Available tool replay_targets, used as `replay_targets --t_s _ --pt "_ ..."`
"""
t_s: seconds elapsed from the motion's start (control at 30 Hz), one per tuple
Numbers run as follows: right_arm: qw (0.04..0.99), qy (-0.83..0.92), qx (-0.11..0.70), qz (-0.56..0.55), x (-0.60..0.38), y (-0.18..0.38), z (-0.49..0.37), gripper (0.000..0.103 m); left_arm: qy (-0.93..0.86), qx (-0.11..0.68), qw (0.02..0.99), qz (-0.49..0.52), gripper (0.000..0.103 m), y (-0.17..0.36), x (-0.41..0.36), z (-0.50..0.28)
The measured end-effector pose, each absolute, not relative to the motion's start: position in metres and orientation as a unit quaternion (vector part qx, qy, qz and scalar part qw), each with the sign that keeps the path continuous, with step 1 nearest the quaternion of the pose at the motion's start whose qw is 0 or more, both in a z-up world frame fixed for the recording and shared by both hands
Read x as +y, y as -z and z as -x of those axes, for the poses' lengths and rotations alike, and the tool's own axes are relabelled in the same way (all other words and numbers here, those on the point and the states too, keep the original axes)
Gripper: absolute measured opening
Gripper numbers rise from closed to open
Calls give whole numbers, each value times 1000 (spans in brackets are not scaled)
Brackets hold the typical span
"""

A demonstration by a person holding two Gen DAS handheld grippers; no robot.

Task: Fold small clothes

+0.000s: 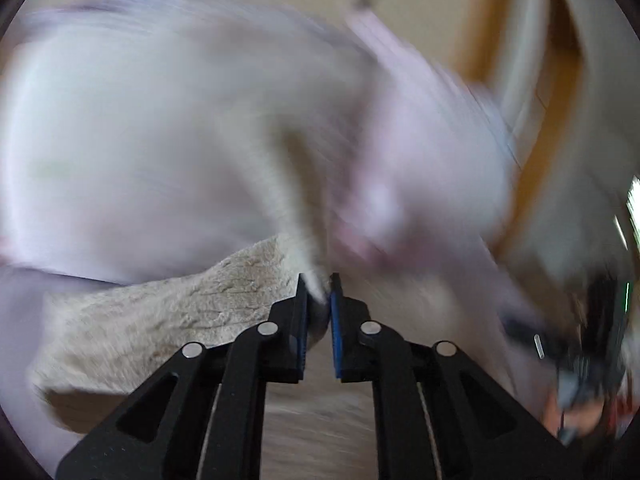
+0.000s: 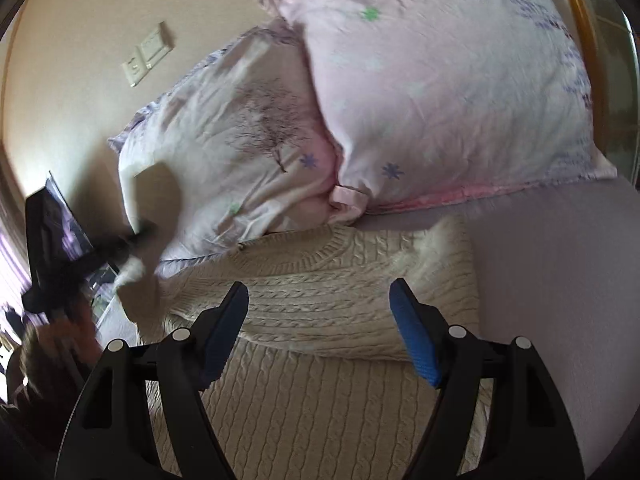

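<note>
A cream cable-knit sweater (image 2: 320, 292) lies on the bed below the pillows, its right side folded over the body. My right gripper (image 2: 318, 312) is open and empty, hovering just above the sweater's chest. My left gripper (image 1: 319, 292) is shut on a cream sleeve of the sweater (image 1: 168, 316) and holds it lifted off the bed; the left wrist view is heavily blurred. The left gripper also shows in the right wrist view (image 2: 136, 236) at the left, with the sleeve (image 2: 136, 280) hanging from it.
Two pale pink printed pillows (image 2: 440, 80) (image 2: 224, 152) lean against the beige wall (image 2: 80, 40) behind the sweater. A light switch plate (image 2: 146, 54) is on that wall. Lilac bed sheet (image 2: 560, 264) spreads to the right. A wooden bed frame edge (image 2: 580, 20) runs at far right.
</note>
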State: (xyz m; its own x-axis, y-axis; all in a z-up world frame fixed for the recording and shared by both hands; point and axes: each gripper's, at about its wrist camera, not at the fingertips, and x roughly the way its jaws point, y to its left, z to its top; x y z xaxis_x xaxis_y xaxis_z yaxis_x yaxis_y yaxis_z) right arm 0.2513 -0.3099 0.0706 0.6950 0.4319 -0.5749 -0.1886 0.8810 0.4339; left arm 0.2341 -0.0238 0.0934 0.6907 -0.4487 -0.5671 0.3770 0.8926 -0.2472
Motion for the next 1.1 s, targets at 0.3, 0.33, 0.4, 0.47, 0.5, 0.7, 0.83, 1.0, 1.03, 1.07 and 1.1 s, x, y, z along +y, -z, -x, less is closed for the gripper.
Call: replay_targets --t_s 0.3,0.33,0.4,0.47,0.5,0.7,0.83,1.0,1.03,1.07,1.1 --pt "857 -141 432 -244 -351 -25 -284 44 175 362 913 66 29 -66 27 -196" --pt "851 -136 442 -248 -352 -19 -288 42 159 365 915 67 31 -65 42 -194" --pt "842 -118 464 -248 -352 -2 -299 40 131 372 916 75 38 -58 76 -181" --pt "835 -113 478 -247 -348 10 -308 36 109 381 913 93 44 -52 105 -162" --pt "834 -115 481 -244 -345 13 -311 32 103 382 913 103 47 -55 119 -149" --pt "874 -90 452 -155 -327 1 -313 7 93 381 909 145 55 -52 152 -113" --pt "884 -18 442 -149 -349 -8 -313 7 118 394 897 159 57 -45 155 -97" --pt "879 -52 447 -161 -351 -19 -272 54 143 430 877 163 57 -26 155 -71" --pt "884 -64 435 -162 -353 -25 -255 65 148 432 874 164 57 -23 156 -65" --pt "886 -67 429 -161 -354 -28 -244 65 155 436 870 168 58 -20 157 -57" --pt "886 -73 430 -159 -355 -31 -232 65 158 440 867 172 58 -17 157 -51"
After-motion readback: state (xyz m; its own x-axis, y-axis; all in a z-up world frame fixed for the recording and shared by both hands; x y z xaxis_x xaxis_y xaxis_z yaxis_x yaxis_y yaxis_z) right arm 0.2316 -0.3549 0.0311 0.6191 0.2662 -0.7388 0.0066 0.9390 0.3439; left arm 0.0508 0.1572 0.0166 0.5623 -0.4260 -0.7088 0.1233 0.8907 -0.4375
